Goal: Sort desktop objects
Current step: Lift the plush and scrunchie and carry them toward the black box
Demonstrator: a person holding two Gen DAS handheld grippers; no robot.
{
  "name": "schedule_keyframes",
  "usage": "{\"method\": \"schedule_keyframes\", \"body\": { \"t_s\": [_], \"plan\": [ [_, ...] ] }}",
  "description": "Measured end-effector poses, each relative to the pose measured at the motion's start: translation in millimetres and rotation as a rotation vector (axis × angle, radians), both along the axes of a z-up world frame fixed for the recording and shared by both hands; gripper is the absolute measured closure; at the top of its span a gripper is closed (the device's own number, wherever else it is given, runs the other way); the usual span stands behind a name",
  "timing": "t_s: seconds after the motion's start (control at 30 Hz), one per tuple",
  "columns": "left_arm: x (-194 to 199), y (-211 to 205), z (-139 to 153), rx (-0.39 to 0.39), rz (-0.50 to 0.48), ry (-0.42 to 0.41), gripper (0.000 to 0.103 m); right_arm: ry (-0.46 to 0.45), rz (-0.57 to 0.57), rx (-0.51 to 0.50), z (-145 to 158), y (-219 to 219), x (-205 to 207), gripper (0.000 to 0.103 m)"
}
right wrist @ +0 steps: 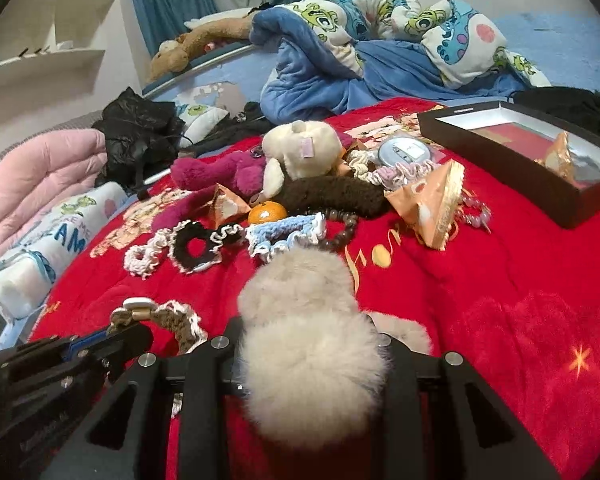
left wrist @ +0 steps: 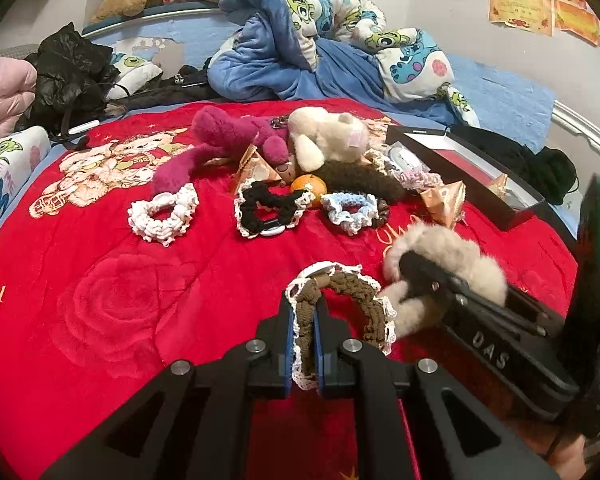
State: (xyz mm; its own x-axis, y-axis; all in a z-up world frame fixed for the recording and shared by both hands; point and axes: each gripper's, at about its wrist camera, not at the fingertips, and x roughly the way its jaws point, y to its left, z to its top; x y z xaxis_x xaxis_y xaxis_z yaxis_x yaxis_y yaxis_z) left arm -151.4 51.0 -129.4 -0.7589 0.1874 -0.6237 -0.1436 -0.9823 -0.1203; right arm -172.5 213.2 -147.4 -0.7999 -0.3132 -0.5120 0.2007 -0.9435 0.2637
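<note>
My left gripper is shut on a brown crochet scrunchie with white trim, held just above the red blanket; it also shows in the right wrist view. My right gripper is shut on a beige fluffy scrunchie, whose fur hides the fingertips; it shows in the left wrist view too. Ahead lie a white scrunchie, a black scrunchie, a blue scrunchie, an orange, snack packets, and plush toys.
An open black box with a packet inside sits at the right on the red blanket. A bead bracelet, a dark brown fuzzy piece, a rumpled blue quilt and a black jacket lie behind.
</note>
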Motion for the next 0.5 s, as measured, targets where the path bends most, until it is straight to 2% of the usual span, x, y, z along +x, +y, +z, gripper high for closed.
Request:
{"method": "schedule_keyframes", "body": {
  "t_s": [0.17, 0.23, 0.3, 0.5],
  "plan": [
    [11.1, 4.6, 4.2, 0.004, -0.029, -0.002, 0.094, 0.007, -0.002, -0.013, -0.8, 1.9, 13.4, 0.073],
    [17.1, 8.9, 6.7, -0.022, -0.031, 0.014, 0.094, -0.002, -0.007, -0.034, 1.0, 4.5, 16.9, 0.073],
    [21.2, 13.5, 10.2, -0.046, -0.037, 0.023, 0.094, -0.014, -0.009, -0.059, 3.7, 9.3, 20.8, 0.074],
    [32.6, 21.7, 26.6, -0.015, -0.042, 0.047, 0.094, -0.05, -0.023, -0.177, 12.5, 35.0, 24.9, 0.074]
  ]
}}
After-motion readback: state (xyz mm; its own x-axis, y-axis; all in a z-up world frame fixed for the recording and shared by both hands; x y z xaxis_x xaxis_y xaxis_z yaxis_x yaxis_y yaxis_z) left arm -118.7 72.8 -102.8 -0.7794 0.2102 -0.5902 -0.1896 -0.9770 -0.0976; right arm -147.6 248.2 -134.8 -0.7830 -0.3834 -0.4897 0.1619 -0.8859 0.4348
